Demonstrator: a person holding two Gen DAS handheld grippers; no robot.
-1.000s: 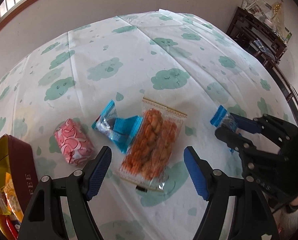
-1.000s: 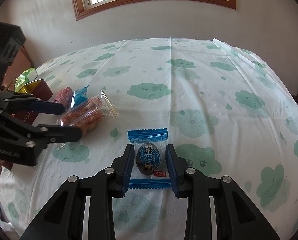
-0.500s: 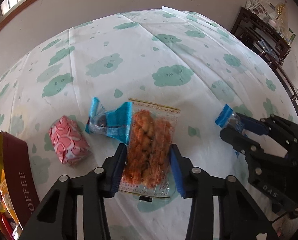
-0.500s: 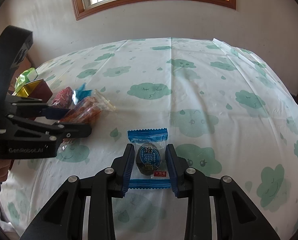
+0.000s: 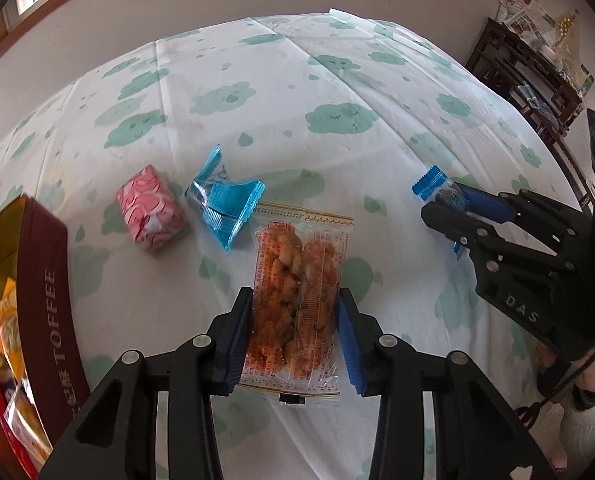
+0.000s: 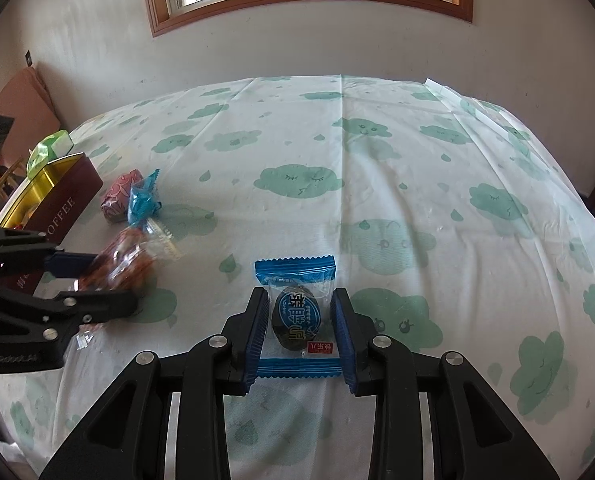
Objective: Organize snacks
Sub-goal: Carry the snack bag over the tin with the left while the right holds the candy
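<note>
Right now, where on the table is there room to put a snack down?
The far half of the tablecloth toward the window wall is bare, and so is the stretch right of the blue egg packet. It is crowded by the toffee tin, pink packet and orange snack bag.

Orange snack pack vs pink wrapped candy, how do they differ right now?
The orange snack pack is a flat, clear packet; the pink wrapped candy is a small opaque block. The left tongs grip the snack pack at both long edges; the candy lies untouched nearer the toffee tin. Both are on the cloud-print tablecloth.
</note>
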